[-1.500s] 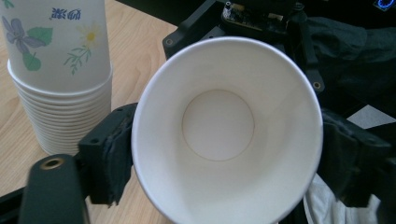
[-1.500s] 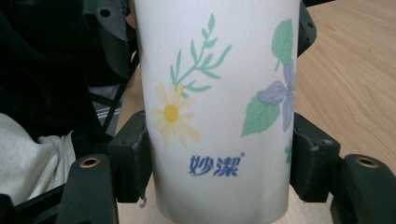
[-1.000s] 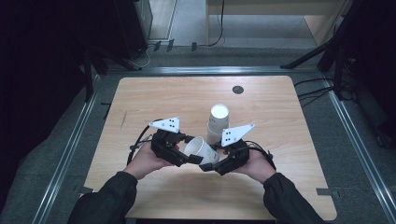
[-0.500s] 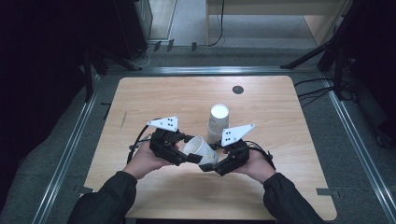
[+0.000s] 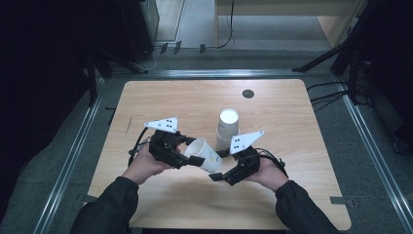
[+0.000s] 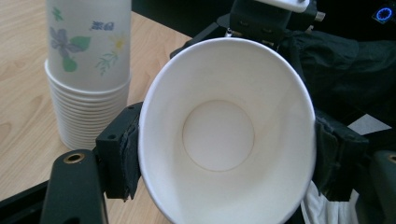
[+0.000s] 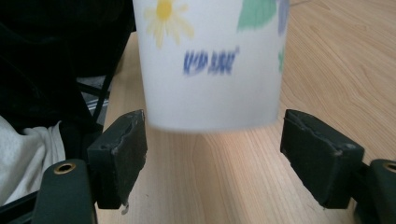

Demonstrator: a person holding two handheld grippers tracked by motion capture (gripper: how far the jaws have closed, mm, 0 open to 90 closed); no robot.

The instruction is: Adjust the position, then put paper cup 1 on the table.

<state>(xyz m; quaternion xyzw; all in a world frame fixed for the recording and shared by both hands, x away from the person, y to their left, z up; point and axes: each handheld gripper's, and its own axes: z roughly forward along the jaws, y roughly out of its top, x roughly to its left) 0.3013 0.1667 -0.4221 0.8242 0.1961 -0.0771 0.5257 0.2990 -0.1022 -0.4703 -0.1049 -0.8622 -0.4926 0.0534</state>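
A: Nearest the person, what's in hand?

B: One paper cup, held off the counter between the two tools and lying on its side. The left tool is clenched on its rim, a pad on each side, and in the left gripper view you look straight into its mouth. The rim is squeezed a little oval.

A: And the right tool?

B: Released. Its jaws have just been opening. In the right gripper view the cup's base end sits between the pads with a gap on both sides, so nothing presses on it there.

A: So how far along is it?

B: I'd judge the single cup has been pulled free of the stack and handed over to the left tool alone; the right one has let go but has not drawn clear. The cup is not set down anywhere yet.

A: And farther out?

B: The stack of cups stands upright just beyond the tools, near the middle of the counter, with many cups left in it. If the job is to separate them, most of it looks undone. Beyond the stack a small dark round spot sits near the far edge.
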